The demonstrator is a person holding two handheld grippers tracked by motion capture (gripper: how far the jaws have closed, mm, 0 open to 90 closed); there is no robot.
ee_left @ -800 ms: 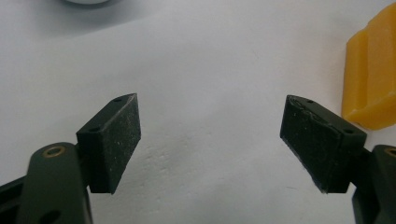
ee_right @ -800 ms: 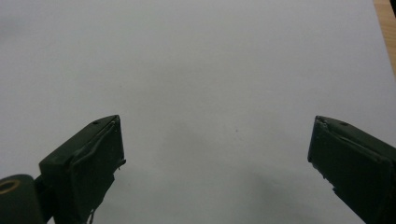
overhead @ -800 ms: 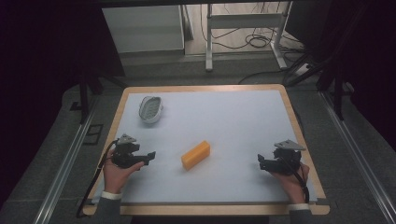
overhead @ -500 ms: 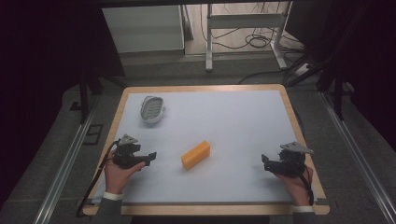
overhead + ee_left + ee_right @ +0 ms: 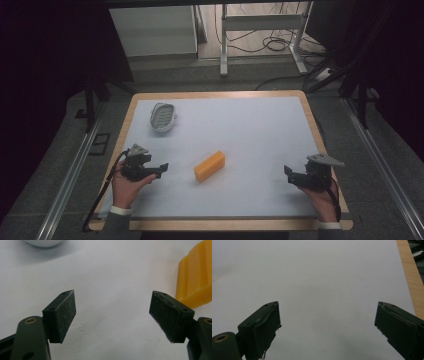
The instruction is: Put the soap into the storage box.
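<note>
A table [image 5: 305, 107] with a pale wooden rim carries a smooth, matte white sheet [image 5: 250, 130] that covers nearly all of its top. Seen from the high view, dark floor and metal rails surround it.

At the far left of the sheet lies a small oval white dish [image 5: 162, 117] with a ribbed or slotted inside, near the table's left edge. Its rounded white rim also shows at the top of the left gripper view [image 5: 43, 242].

Nearer the person, on the left, the left hand [image 5: 125, 185] holds the left gripper [image 5: 161, 169], black with a grey three-cornered plate on top and a cable trailing off the table's edge. Its jaws stand wide apart and hold nothing; their black pads [image 5: 63, 315] look rough and dusty. They point toward the middle of the sheet.

Just right of that gripper, with a gap of bare sheet between, lies a yellow-orange block [image 5: 210, 166], oblong and waxy, set on a slant. In the left gripper view the block [image 5: 195, 277] sits beyond the right-hand jaw, showing stepped ridges along its side.

From the block rightward the sheet is bare and open.

At the right, close to the wooden rim, the right hand [image 5: 325, 197] holds the right gripper [image 5: 288, 175], well apart from the block. Its jaws are also spread wide with nothing between them, and one pad [image 5: 265, 325] looks frayed at its edge. In its own view the wooden rim [image 5: 409, 272] runs along the right.
</note>
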